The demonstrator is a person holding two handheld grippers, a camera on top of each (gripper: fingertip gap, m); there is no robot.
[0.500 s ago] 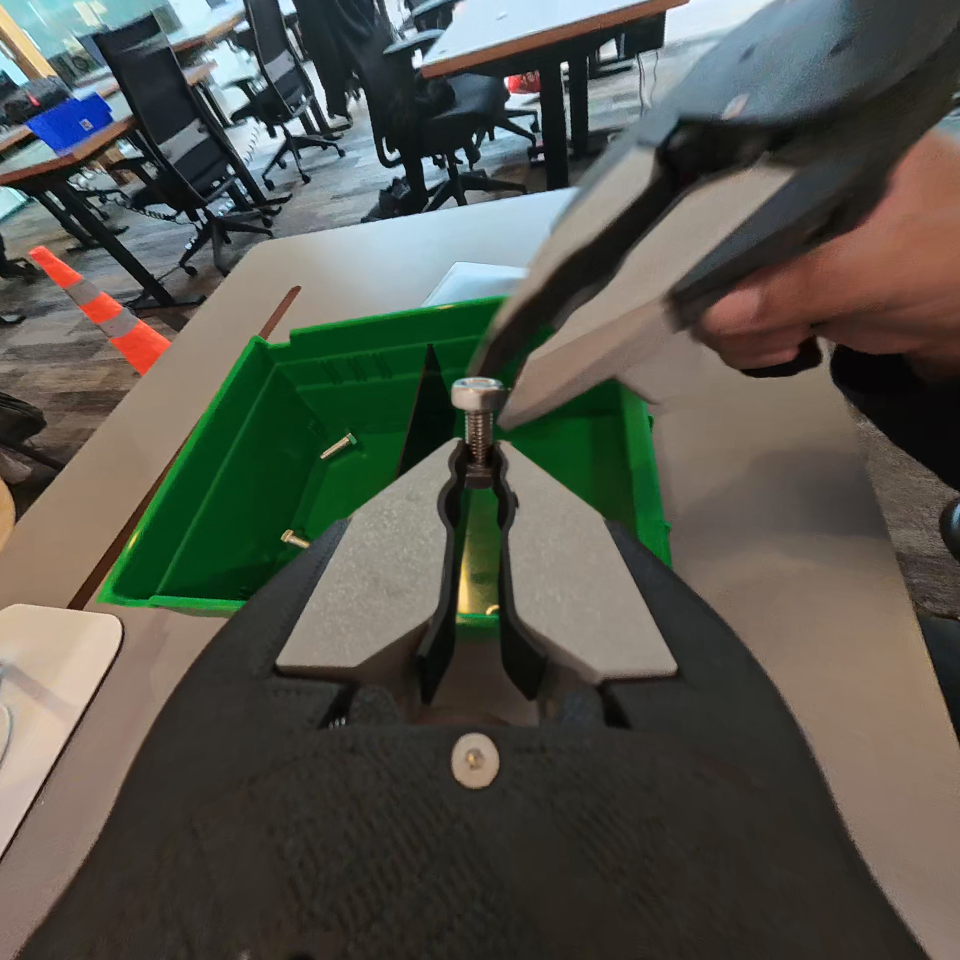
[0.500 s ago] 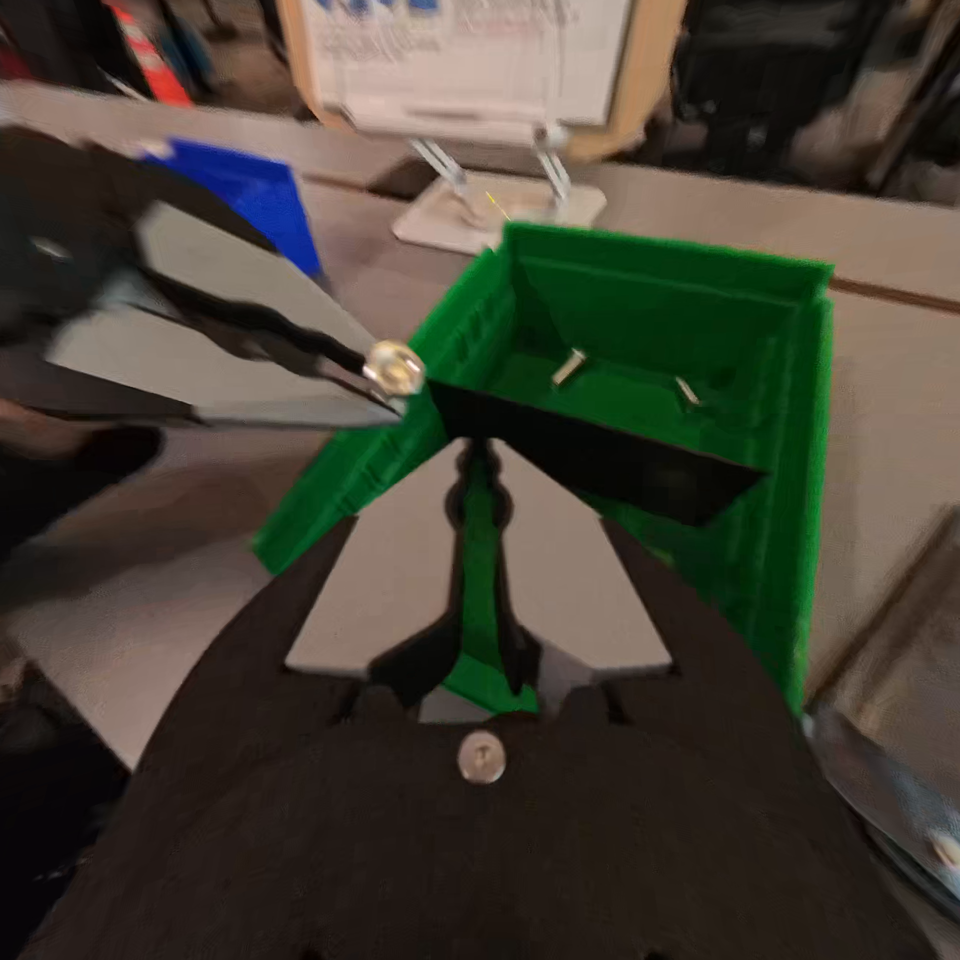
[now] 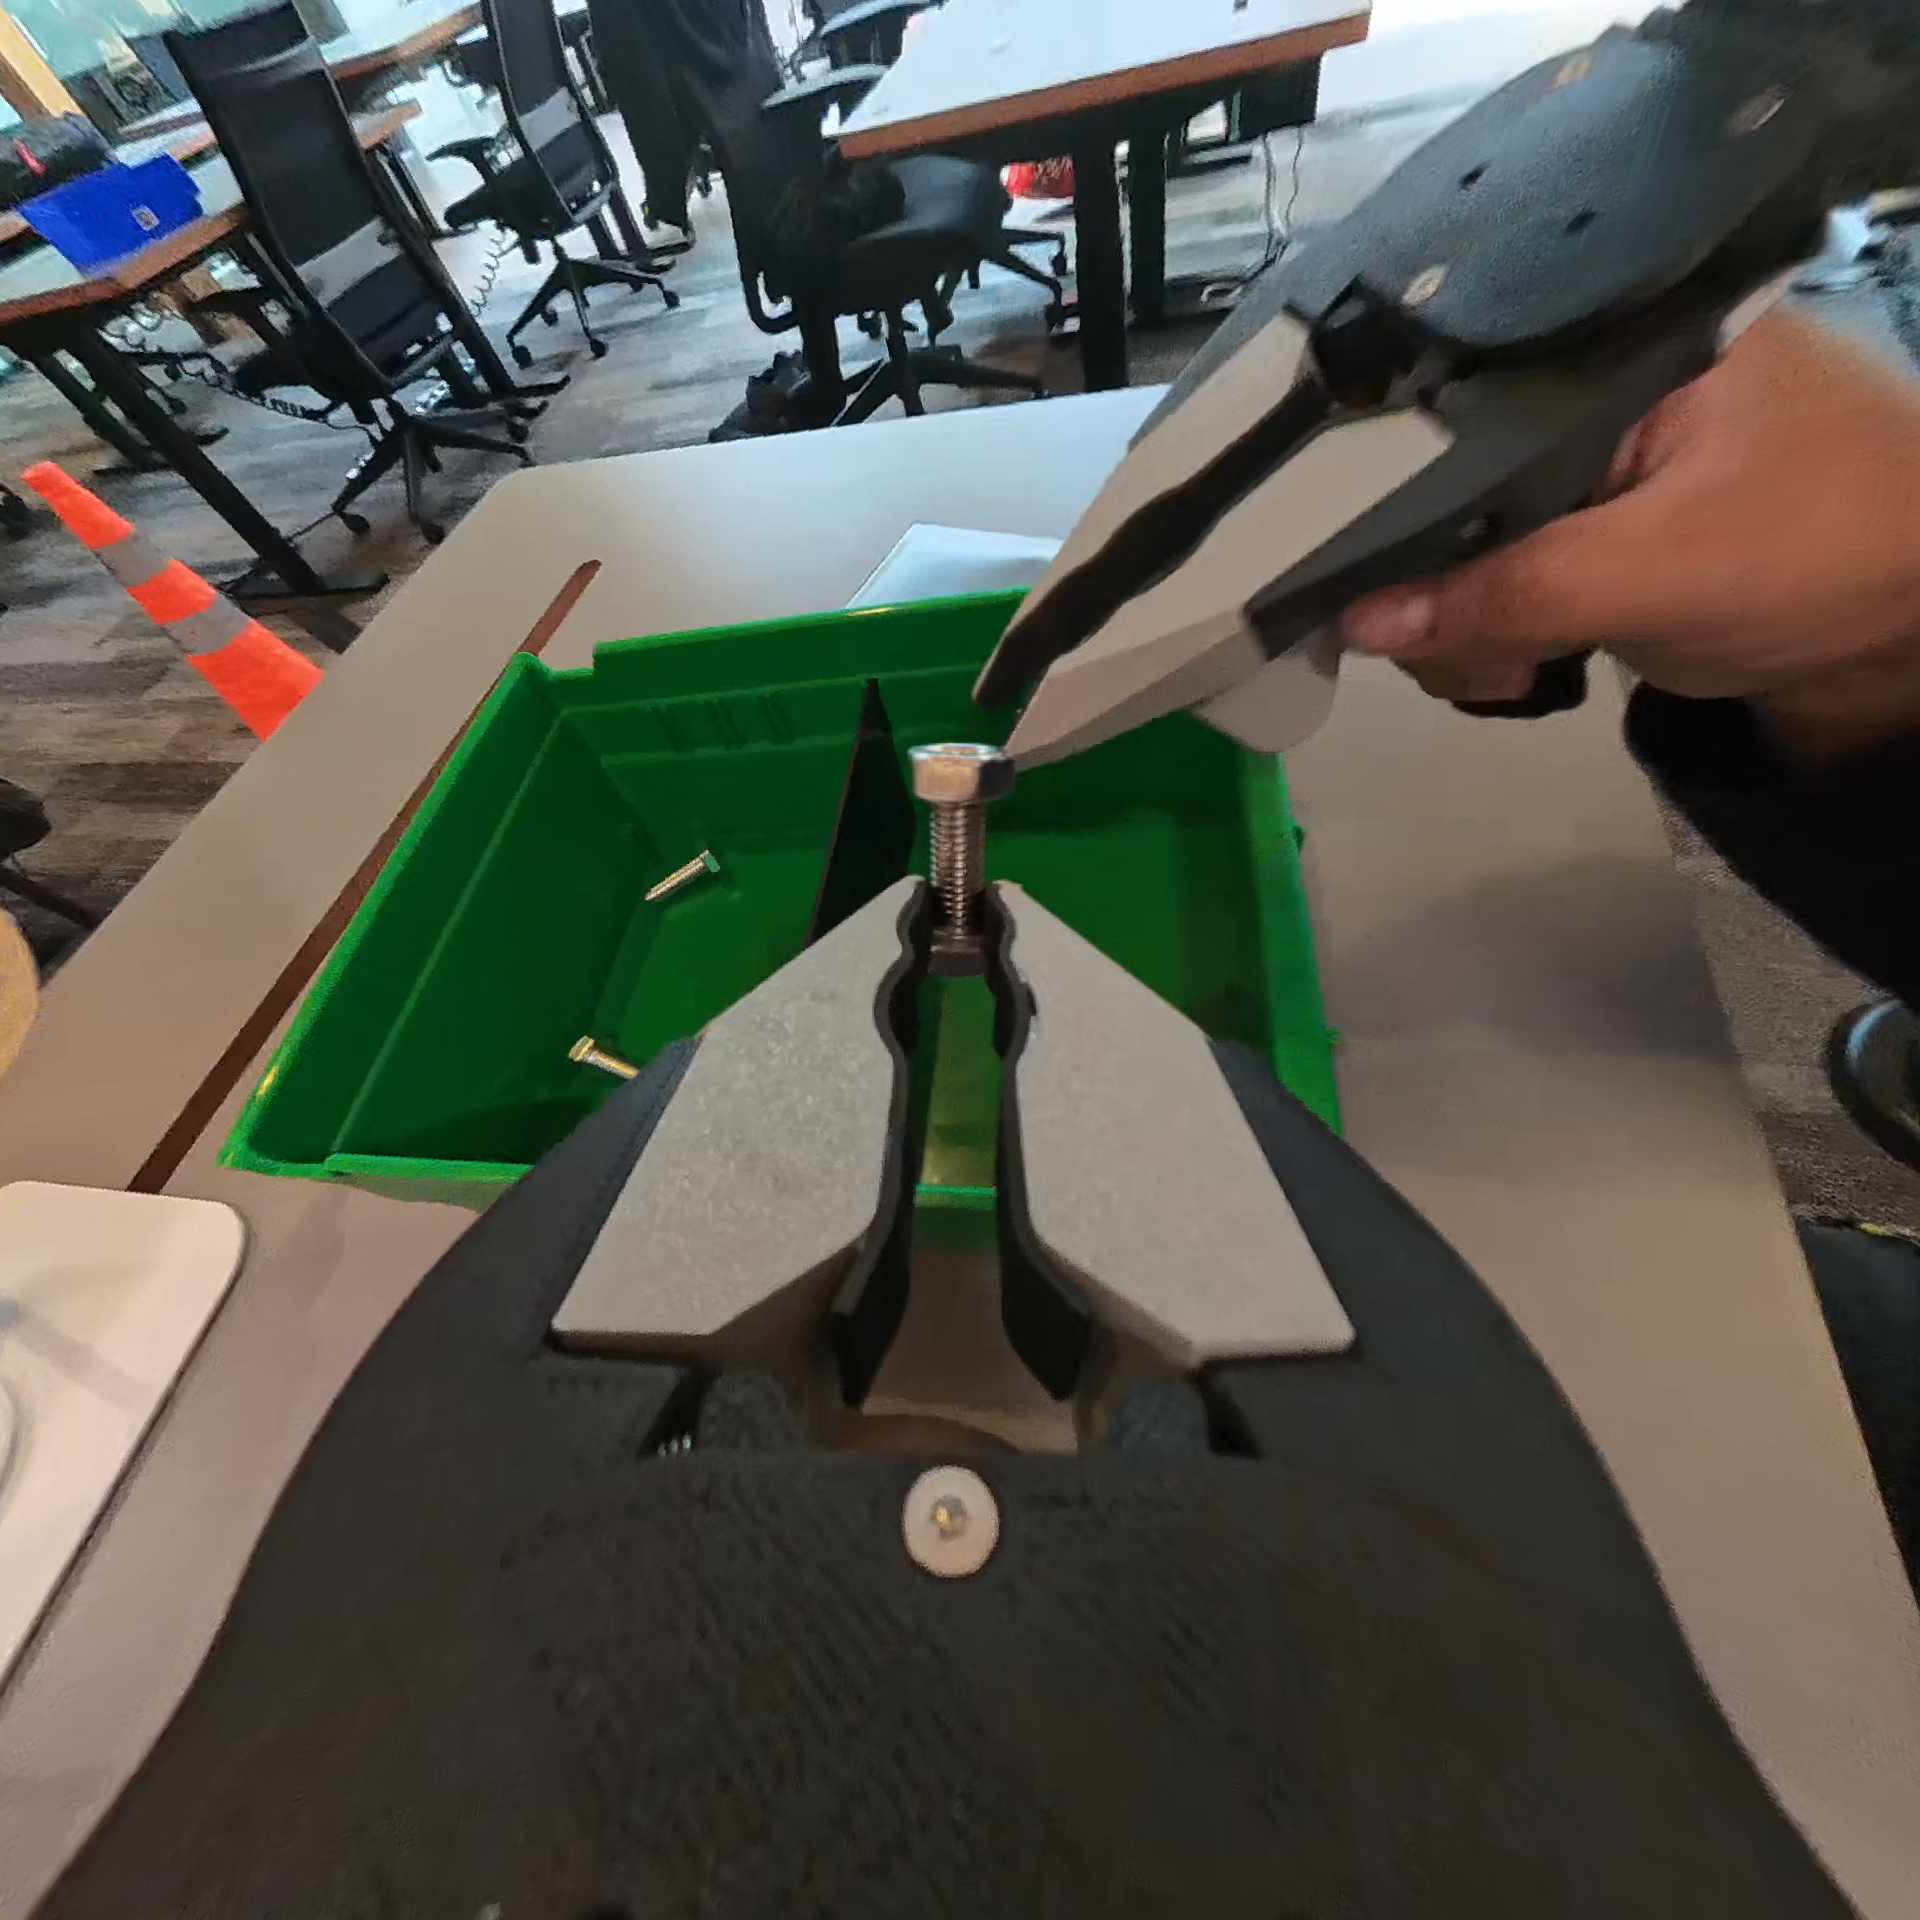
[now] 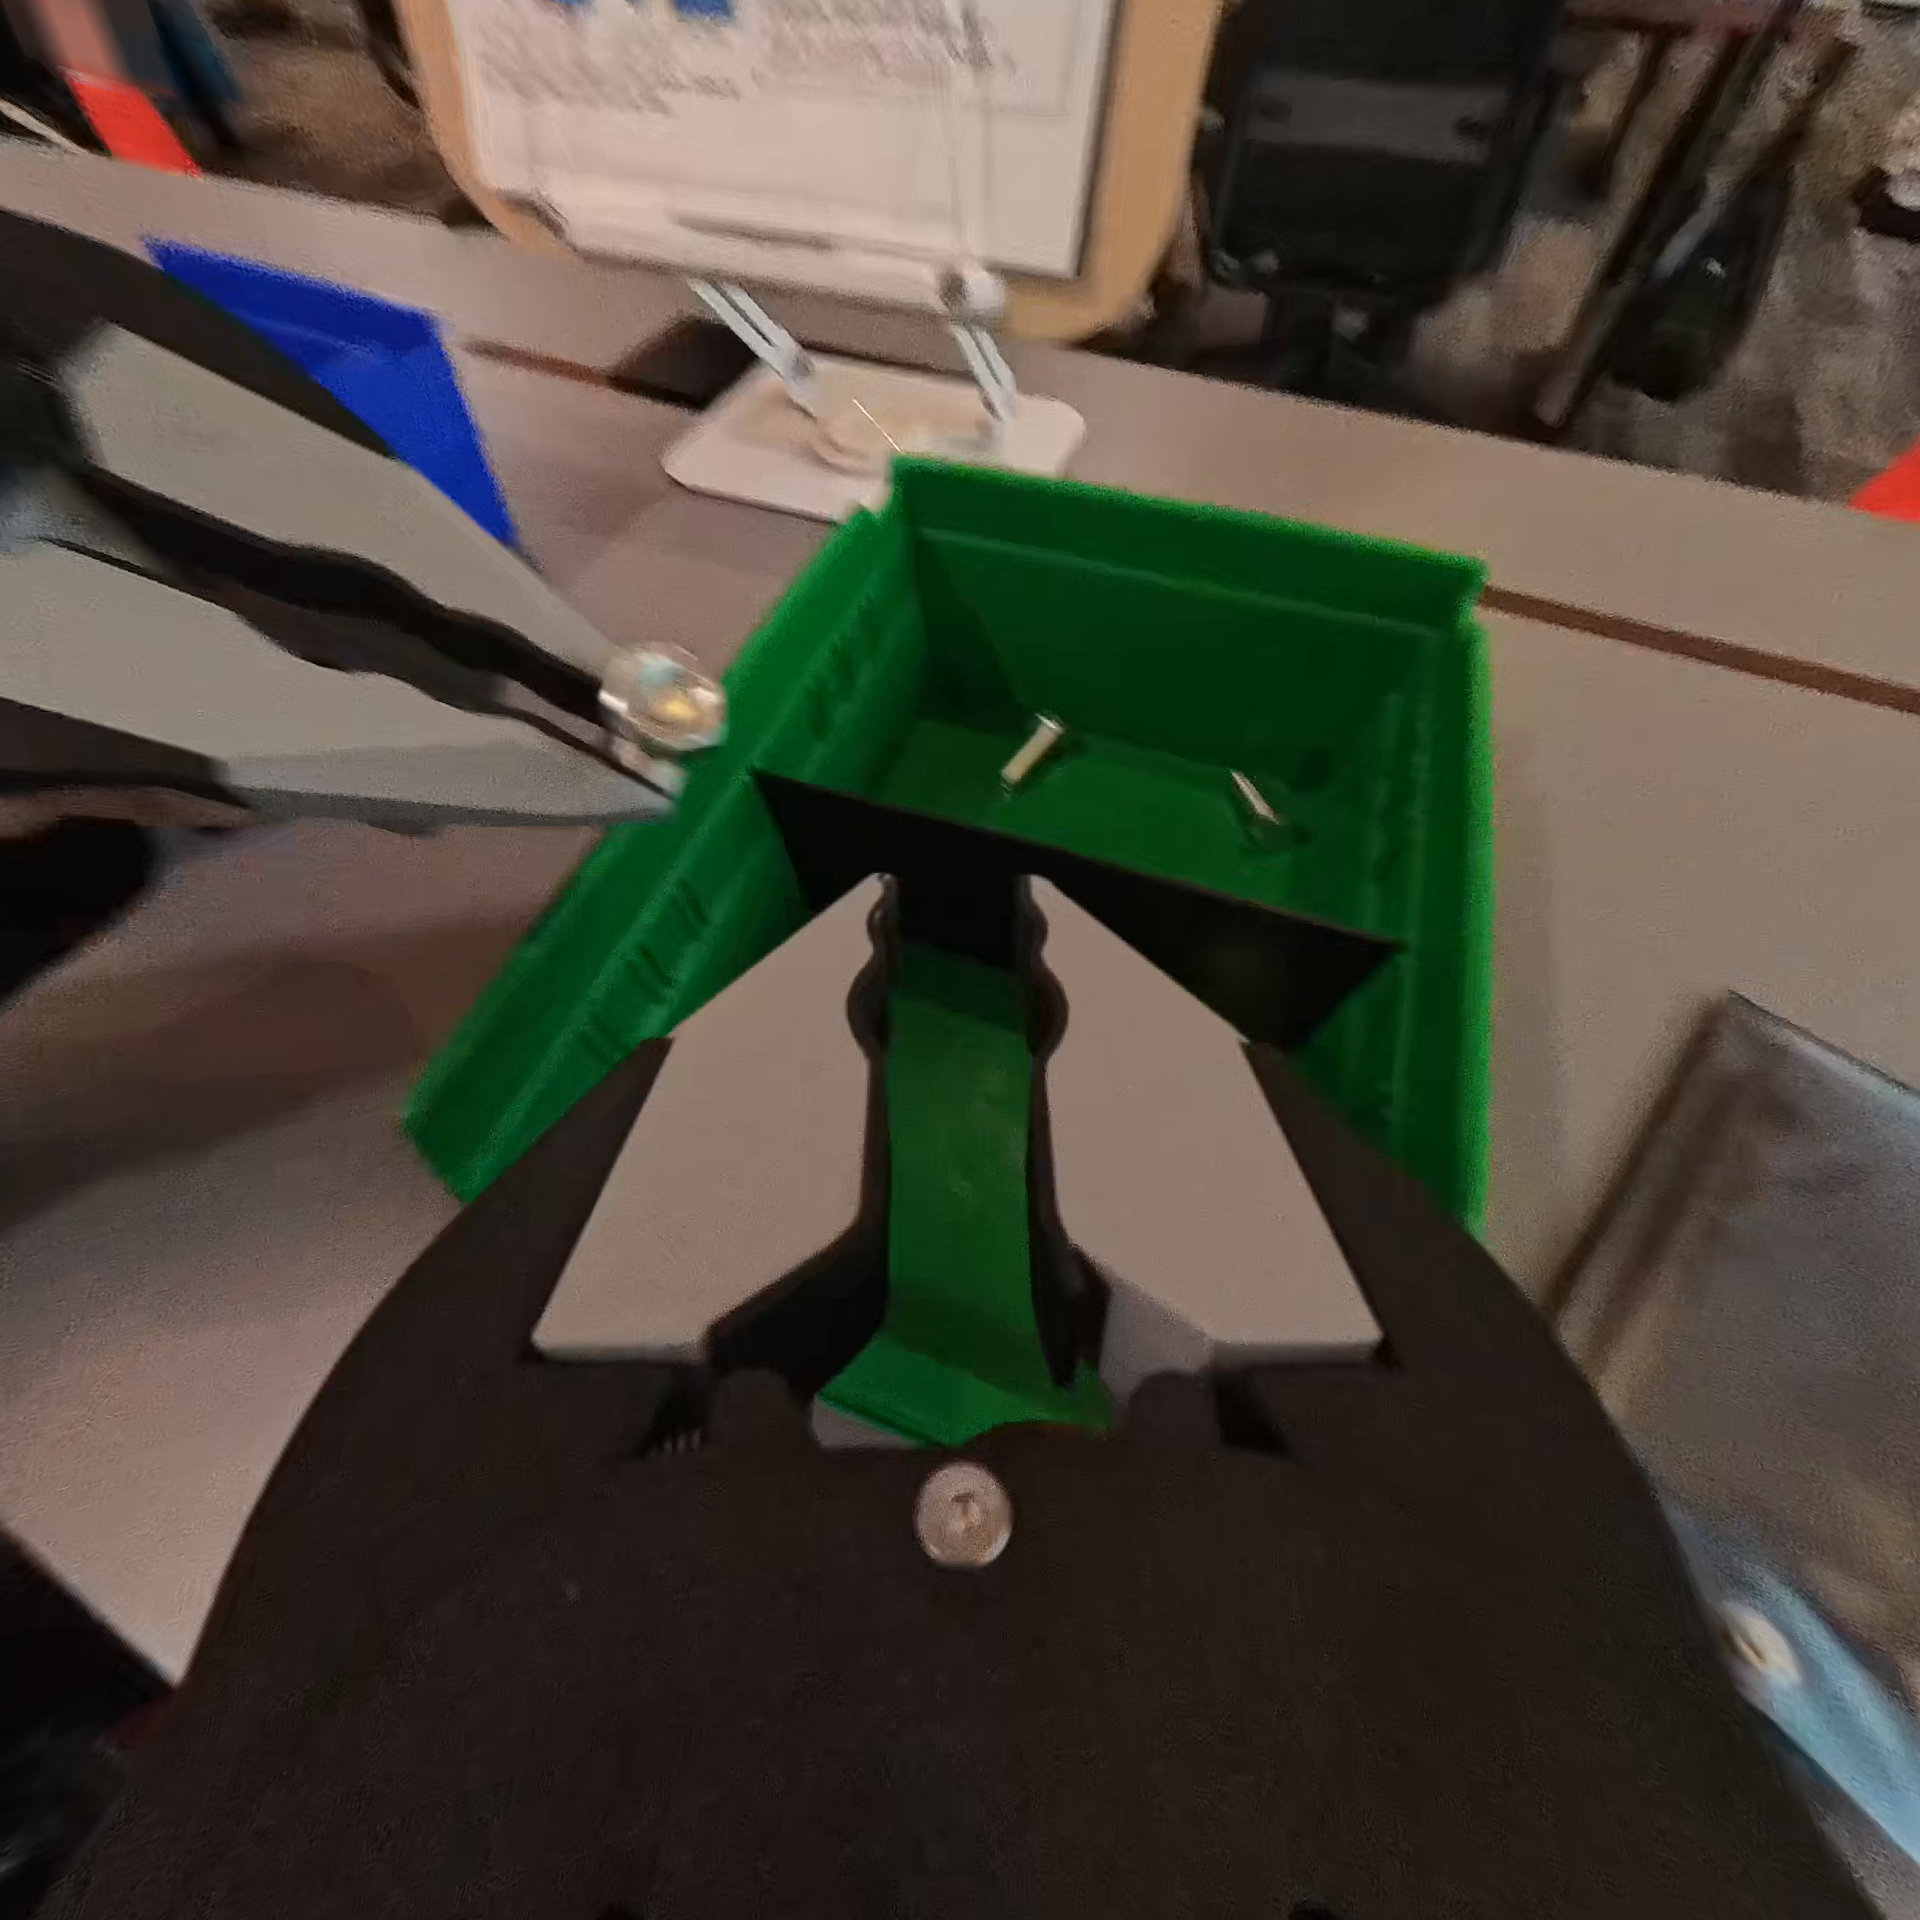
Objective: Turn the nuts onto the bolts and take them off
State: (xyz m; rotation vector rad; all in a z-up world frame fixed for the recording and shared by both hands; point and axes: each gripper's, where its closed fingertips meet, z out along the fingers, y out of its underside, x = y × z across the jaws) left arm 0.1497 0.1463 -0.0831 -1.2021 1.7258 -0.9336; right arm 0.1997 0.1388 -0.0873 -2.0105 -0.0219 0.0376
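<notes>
Two loose bolts (image 3: 683,876) lie in the green bin (image 3: 436,935) beyond the left gripper (image 3: 958,914) pinching a nutted bolt (image 3: 959,821), while the right gripper (image 4: 956,914), jaws spread and empty, looks blurred.

Rectangular plastic bin (image 3: 436,935): bright green, black divider panel (image 3: 857,800).
Steel hex bolt (image 3: 961,821): silver, dark nut (image 3: 958,948).
Gripper fingers (image 3: 758,1143): grey, black pads.
Traffic cone (image 3: 177,603), 10 o'clock: orange, grey bands.
Far crate (image 3: 109,208): blue.
Table (image 3: 1507,1039): pale grey.

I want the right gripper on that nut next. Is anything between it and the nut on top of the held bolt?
Nothing visible. The right gripper, jaws slightly apart and empty, sits just above and beside the nut, which tops the bolt clamped upright in the left gripper.
</notes>
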